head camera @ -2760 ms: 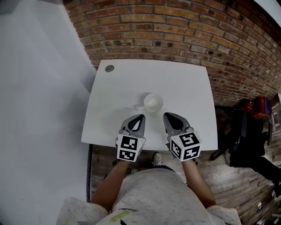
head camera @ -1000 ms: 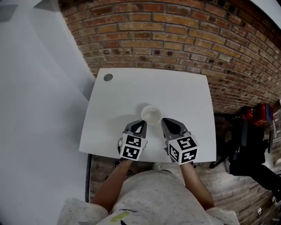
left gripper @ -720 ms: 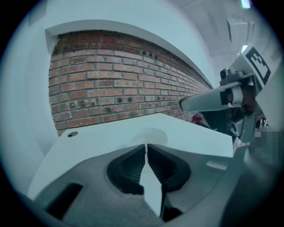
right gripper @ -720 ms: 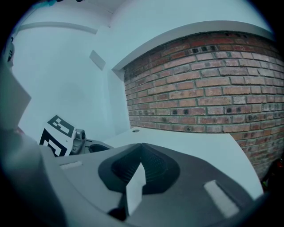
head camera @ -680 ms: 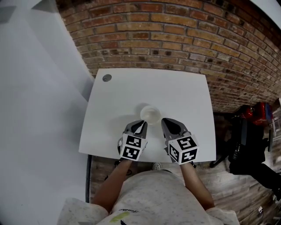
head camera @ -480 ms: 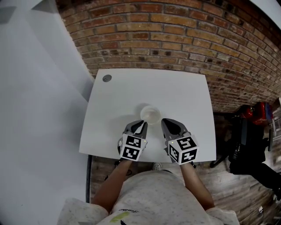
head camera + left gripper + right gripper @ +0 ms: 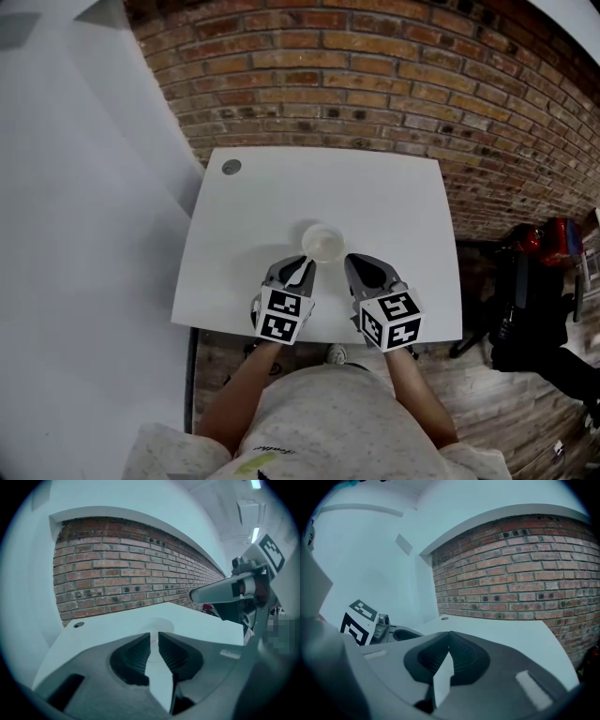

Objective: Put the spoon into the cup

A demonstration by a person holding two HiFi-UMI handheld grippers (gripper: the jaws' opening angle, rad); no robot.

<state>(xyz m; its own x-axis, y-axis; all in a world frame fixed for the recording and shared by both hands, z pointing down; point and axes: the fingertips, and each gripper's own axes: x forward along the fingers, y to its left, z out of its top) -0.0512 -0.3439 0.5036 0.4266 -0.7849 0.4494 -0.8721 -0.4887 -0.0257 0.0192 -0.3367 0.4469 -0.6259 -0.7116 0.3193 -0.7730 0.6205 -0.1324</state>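
Observation:
A small white cup [image 7: 322, 242] stands upright near the middle of the white table [image 7: 394, 197]. My left gripper [image 7: 305, 263] points at the cup's near left rim, its tip almost touching. In the left gripper view the cup [image 7: 160, 623] shows faintly just beyond the left gripper [image 7: 153, 637]. Its jaws stand a thin slit apart, closed on a pale, thin spoon [image 7: 153, 641] with a pinkish trace. My right gripper [image 7: 353, 260] lies shut and empty just right of the cup; in its own view the right gripper [image 7: 450, 634] has its jaws meeting.
A round grey grommet [image 7: 231, 167] sits at the table's far left corner. A brick wall [image 7: 375, 75] runs behind the table and a white wall stands to the left. A black and red bag [image 7: 539, 253] lies on the wooden floor at the right.
Since 2.8 s ago both grippers have closed in on the cup. Over the last second the left gripper's tip crept slightly nearer the cup's rim; the right gripper stayed put.

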